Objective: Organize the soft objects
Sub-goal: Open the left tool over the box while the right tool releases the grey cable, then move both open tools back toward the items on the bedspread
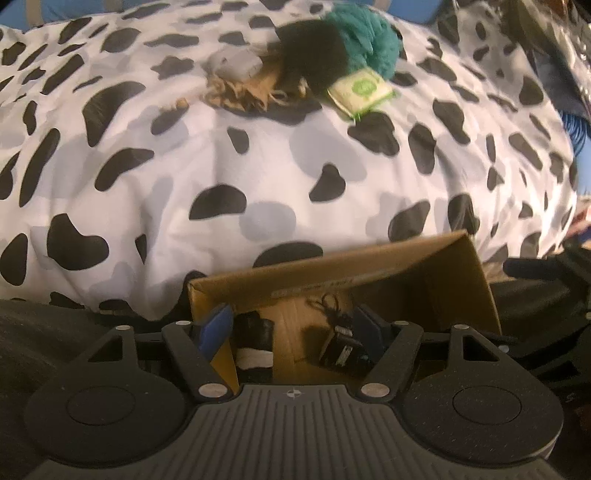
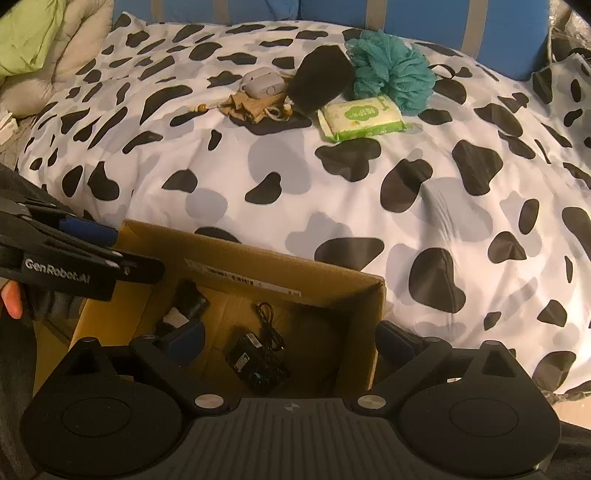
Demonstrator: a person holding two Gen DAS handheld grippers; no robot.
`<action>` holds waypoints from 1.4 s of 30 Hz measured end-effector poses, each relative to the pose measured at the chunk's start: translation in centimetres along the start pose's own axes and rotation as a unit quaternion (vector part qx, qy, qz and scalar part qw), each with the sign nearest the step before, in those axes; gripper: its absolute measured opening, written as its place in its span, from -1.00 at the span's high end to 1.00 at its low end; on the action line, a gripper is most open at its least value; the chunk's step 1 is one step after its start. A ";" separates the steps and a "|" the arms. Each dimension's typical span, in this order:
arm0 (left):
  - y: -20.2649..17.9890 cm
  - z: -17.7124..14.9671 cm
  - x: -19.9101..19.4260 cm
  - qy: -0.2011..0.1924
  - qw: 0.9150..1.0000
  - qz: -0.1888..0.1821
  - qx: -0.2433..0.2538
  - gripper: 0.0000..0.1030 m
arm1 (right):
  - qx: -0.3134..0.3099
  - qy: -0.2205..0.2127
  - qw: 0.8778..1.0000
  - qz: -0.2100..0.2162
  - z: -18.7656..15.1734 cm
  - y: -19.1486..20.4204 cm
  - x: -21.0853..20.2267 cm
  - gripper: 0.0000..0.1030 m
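Both jaws apart, empty, over cardboard box – teal pouf lies far ahead of right gripper; left gripper waits. Best reach forward, pinch gently.

Dim warm light, fisheye-warped edges

A cow-print duvet covers the bed. Beyond the duvet stand blue cushions. At the duvet's far left corner lie a green pillow and a cream quilt. Off its right edge, blue cable.
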State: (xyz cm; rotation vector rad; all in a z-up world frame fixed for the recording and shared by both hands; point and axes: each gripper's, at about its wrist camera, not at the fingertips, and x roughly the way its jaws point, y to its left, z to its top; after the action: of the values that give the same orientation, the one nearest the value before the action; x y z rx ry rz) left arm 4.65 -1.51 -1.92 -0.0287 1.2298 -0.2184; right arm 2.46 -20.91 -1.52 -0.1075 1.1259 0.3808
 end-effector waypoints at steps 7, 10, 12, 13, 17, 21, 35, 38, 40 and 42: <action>0.6 0.4 -0.8 -0.031 0.999 -0.008 -0.027 -0.38 | 0.024 -0.012 0.999 -0.020 0.4 -0.7 -0.1 -0.91; 0.8 0.5 -1.0 -0.042 0.998 -0.010 -0.035 -0.38 | 0.028 -0.014 0.999 -0.024 0.6 -0.8 -0.1 -0.92; 1.0 0.6 -1.2 -0.047 0.998 -0.009 -0.042 -0.38 | 0.033 -0.018 0.999 -0.028 0.7 -0.9 -0.1 -0.93; 1.1 0.7 -1.2 -0.050 0.998 -0.009 -0.046 -0.38 | 0.035 -0.019 0.999 -0.030 0.8 -1.0 -0.1 -0.93; 1.1 0.7 -1.3 -0.052 0.998 -0.007 -0.047 -0.38 | 0.038 -0.022 0.998 -0.042 0.8 -1.1 -0.1 -0.95; 1.0 0.7 -1.2 -0.053 0.998 -0.002 -0.043 -0.38 | 0.049 -0.029 0.997 -0.056 1.0 -1.5 -0.2 -1.00; 1.0 0.7 -1.4 -0.057 0.998 0.002 -0.036 -0.38 | 0.069 -0.056 0.993 -0.073 1.5 -2.2 -0.8 -1.00; 0.9 0.7 -1.5 -0.058 0.998 0.002 -0.036 -0.38 | 0.068 -0.061 0.993 -0.075 1.6 -2.2 -0.9 -1.00; 0.9 0.7 -1.4 -0.058 0.998 0.003 -0.036 -0.38 | 0.067 -0.063 0.993 -0.076 1.7 -2.2 -0.9 -1.00; 0.9 0.6 -1.4 -0.058 0.998 0.002 -0.035 -0.38 | 0.067 -0.064 0.993 -0.077 1.7 -2.1 -1.0 -1.00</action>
State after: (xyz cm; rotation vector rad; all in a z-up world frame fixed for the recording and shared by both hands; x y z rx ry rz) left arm 4.94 -0.41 -0.49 -0.0985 1.1212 -0.1666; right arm 4.32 -22.68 -0.15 -0.0510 1.0051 0.1719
